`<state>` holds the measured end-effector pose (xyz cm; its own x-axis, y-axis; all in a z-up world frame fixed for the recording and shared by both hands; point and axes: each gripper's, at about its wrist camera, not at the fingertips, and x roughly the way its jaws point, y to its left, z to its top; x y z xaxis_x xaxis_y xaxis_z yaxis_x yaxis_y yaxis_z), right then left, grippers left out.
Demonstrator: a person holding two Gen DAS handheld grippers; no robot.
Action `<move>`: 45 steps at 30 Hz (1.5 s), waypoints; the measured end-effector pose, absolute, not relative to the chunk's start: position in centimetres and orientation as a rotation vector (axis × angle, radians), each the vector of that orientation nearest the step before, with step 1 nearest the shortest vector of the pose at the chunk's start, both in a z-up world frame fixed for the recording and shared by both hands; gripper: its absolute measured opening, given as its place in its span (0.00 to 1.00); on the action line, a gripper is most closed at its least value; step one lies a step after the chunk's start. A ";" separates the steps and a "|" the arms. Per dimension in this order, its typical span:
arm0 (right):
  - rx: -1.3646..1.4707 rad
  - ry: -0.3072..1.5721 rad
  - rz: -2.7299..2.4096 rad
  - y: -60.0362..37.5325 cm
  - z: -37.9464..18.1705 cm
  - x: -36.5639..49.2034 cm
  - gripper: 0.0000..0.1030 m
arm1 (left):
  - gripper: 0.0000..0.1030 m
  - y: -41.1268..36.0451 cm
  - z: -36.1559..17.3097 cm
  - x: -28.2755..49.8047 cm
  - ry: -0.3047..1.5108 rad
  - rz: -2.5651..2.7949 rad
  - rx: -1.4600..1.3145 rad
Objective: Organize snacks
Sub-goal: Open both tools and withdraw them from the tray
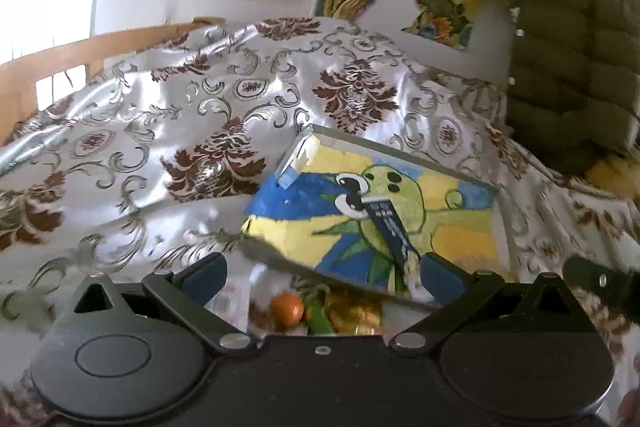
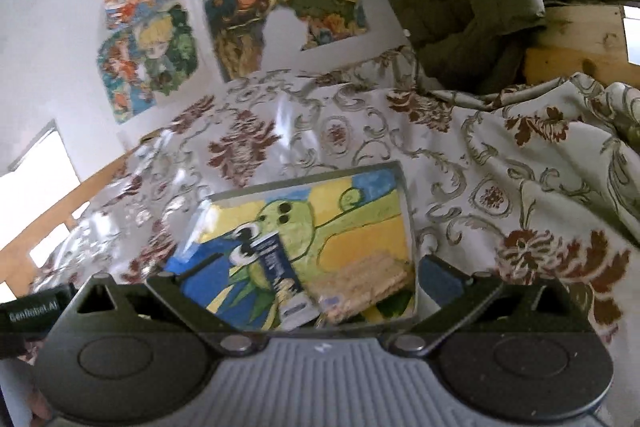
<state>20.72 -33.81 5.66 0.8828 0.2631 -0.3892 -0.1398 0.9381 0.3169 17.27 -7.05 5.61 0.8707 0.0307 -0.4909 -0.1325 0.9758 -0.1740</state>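
Both grippers are spread apart, holding nothing. The left gripper (image 1: 324, 275) and right gripper (image 2: 316, 283) hang over the clear tray (image 2: 406, 195) with the cartoon drawing. A dark blue snack packet (image 2: 280, 267) lies mid-tray, crackers (image 2: 368, 279) near its right edge. The floral cloth (image 1: 160, 131) carries it all.

Only "GenRobot.AI" reads, on a black strap (image 2: 34, 315) at left
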 end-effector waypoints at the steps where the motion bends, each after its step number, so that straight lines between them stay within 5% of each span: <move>1: 0.281 0.430 0.218 -33.8 5.6 19.6 1.00 | 0.99 -7.2 5.4 16.2 0.500 0.087 -0.197; 14: 0.279 0.306 0.137 -34.9 4.7 9.0 1.00 | 0.99 -7.0 4.4 7.9 0.459 0.156 -0.154; 45: 0.091 0.487 0.088 -29.8 1.2 3.7 1.00 | 0.99 -2.1 1.7 2.1 0.501 0.238 -0.094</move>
